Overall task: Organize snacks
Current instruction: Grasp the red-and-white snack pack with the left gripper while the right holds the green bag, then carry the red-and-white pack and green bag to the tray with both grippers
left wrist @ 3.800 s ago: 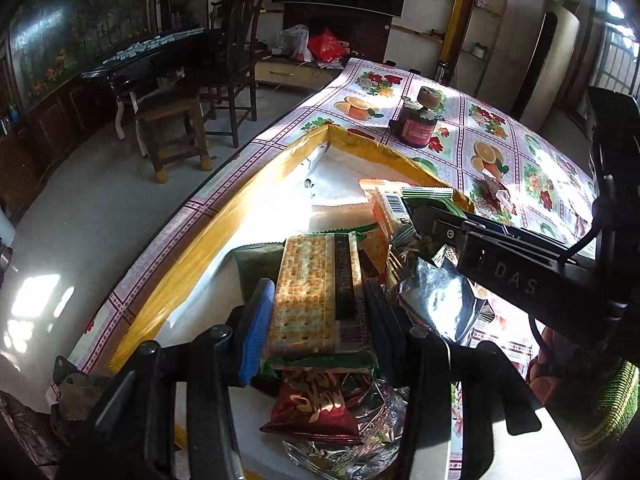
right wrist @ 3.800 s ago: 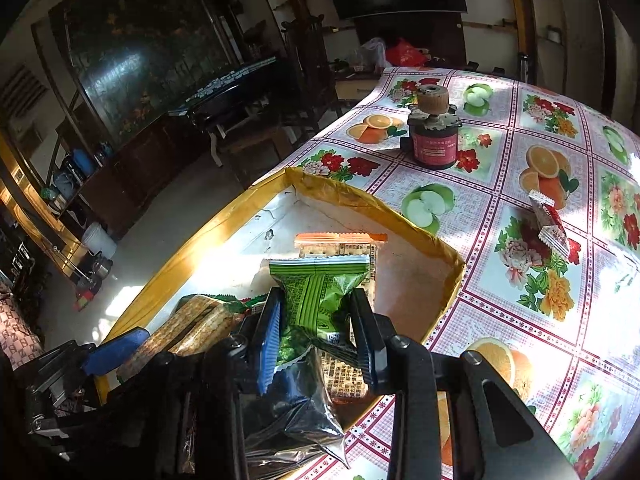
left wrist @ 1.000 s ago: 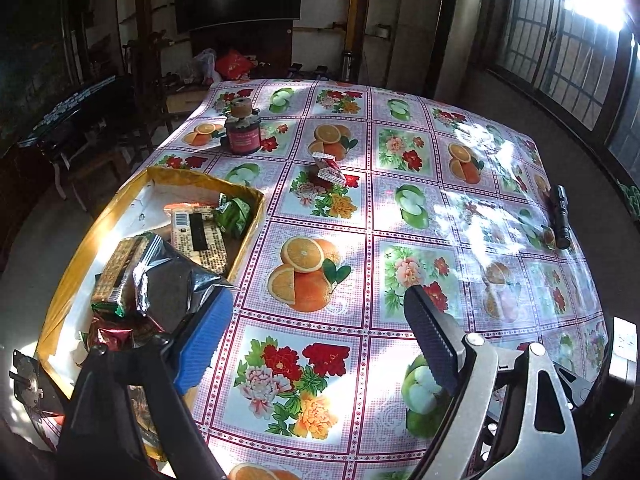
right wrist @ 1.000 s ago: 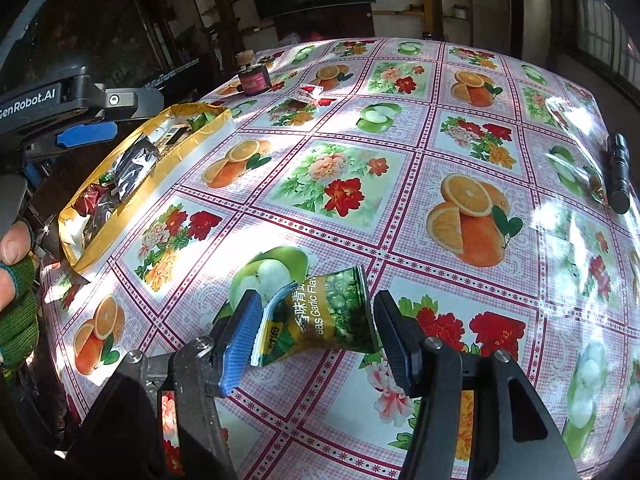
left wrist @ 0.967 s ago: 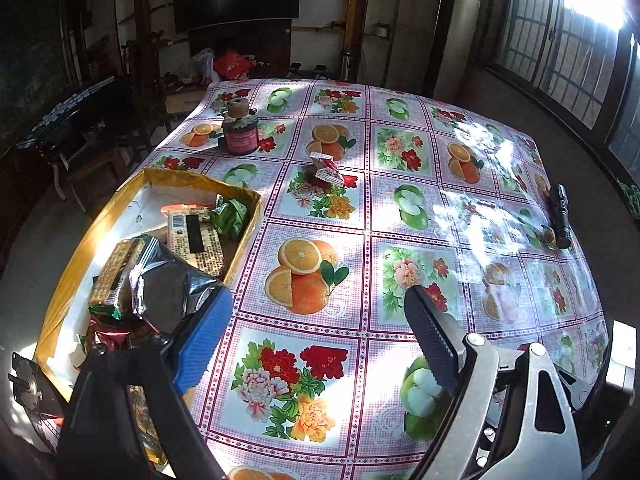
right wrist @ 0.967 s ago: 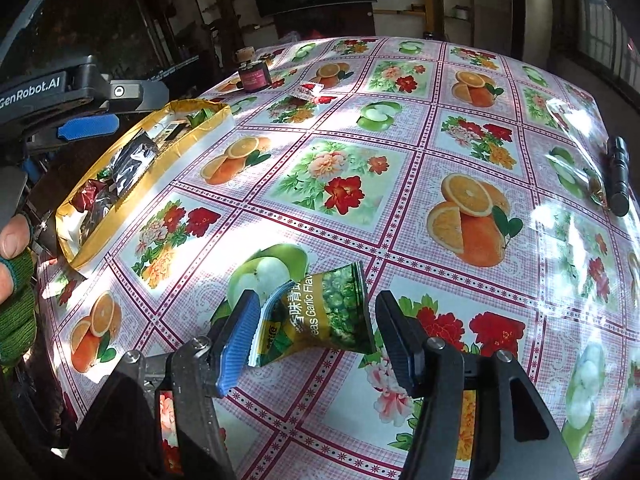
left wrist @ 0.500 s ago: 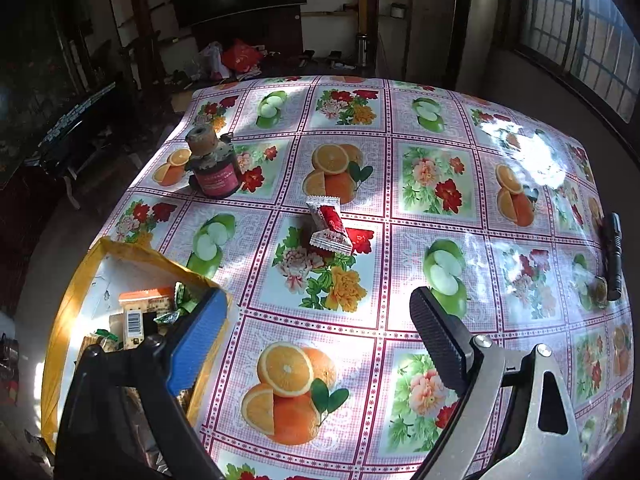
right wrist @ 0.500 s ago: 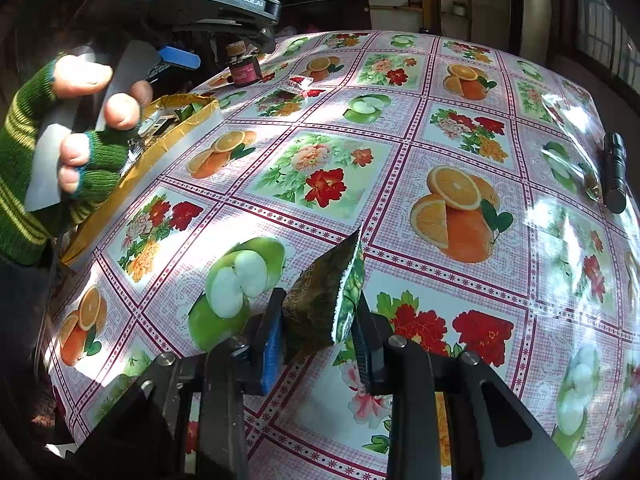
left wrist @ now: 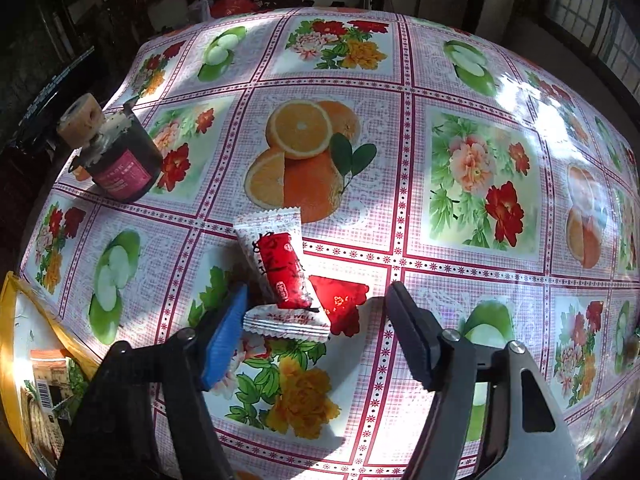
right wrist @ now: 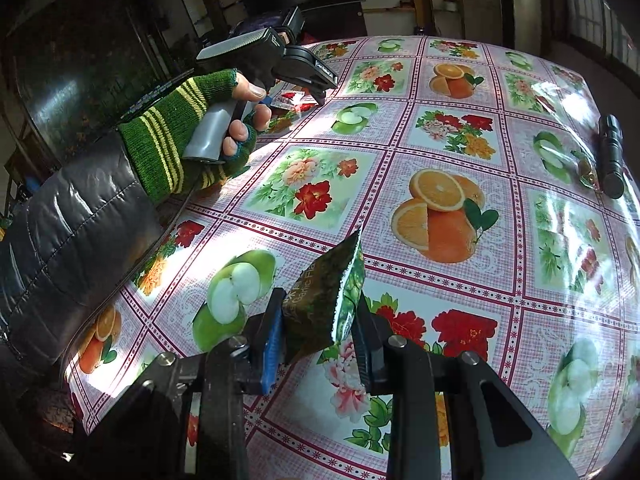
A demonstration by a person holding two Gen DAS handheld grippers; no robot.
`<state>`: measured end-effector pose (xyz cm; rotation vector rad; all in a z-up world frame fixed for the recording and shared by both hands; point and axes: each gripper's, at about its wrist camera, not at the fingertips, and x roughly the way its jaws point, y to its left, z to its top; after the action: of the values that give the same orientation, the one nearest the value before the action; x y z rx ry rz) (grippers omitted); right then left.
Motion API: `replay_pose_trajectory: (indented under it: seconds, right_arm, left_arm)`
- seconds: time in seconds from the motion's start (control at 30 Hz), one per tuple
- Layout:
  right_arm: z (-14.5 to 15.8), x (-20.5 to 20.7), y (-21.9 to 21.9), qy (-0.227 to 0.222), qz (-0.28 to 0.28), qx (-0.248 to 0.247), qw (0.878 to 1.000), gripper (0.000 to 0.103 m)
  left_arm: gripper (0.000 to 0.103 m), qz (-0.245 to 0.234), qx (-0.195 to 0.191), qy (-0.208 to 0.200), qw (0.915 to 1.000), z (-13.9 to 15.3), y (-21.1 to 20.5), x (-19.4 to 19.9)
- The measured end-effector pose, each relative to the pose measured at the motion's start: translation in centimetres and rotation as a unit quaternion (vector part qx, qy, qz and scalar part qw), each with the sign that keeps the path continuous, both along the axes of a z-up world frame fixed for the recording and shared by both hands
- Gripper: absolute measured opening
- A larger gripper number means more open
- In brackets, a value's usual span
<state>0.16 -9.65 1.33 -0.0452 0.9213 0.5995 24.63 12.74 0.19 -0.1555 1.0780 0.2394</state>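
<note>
Through the left wrist view, my left gripper [left wrist: 316, 316] gapes wide around the red-and-white candy packet [left wrist: 280, 270] lying on the floral tablecloth [left wrist: 472, 240]; I judge I should centre it before squeezing. Its red lettering is unreadable. Through the right wrist view, my right gripper [right wrist: 316, 330] pinches a green snack pouch [right wrist: 326, 296] printed "Garlic Fla…".

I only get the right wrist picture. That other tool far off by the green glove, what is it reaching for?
Observer: A red and white candy packet; the left gripper is open around it.
Operator: Anything beside it?
Observer: A dark jar with a red label stands further left.
Operator: Where do snacks go?
Observer: Likely the yellow box at the table edge; it already holds packets.
</note>
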Motion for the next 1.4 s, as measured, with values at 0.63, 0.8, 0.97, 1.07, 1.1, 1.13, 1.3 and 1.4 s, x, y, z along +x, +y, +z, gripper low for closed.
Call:
replay_pose_trajectory:
  seconds: [0.63,0.8,0.97,1.07,1.1,1.13,1.3,1.4]
  right_arm:
    - [2.2,-1.3,1.8,-0.023,0.011,0.020,0.999,0.030]
    - [3.0,-1.7,3.4,-0.030,0.027,0.022,0.999,0.030]
    - [3.7,-1.7,5.3,-0.036,0.044,0.025,0.998,0.030]
    - [4.2,-1.5,6.8,-0.040,0.058,0.028,0.997,0.030]
    - [4.4,-1.4,7.3,-0.041,0.063,0.028,0.997,0.030]
    - [4.6,-1.3,7.9,-0.044,0.068,0.028,0.996,0.030]
    - [5.6,-0.8,10.9,-0.052,0.095,0.034,0.994,0.030]
    - [6.1,-0.1,12.6,-0.053,0.108,0.039,0.992,0.030]
  left_arm:
    - [0.038,0.007,0.052,-0.117,0.9918,8.5,-1.4,-22.8]
    - [0.038,0.028,0.043,-0.115,0.9921,8.7,0.6,-26.2]
    - [0.038,0.050,0.044,-0.112,0.9914,8.7,2.9,-28.3]
    - [0.038,0.060,0.044,-0.117,0.9904,9.1,4.0,-29.4]
    - [0.038,0.062,0.045,-0.119,0.9899,9.2,4.3,-29.7]
    - [0.038,0.066,0.047,-0.121,0.9894,9.3,4.6,-29.9]
    - [0.038,0.079,0.043,-0.123,0.9883,9.3,6.3,-31.0]
    - [0.038,0.087,0.041,-0.120,0.9880,9.0,7.3,-31.6]
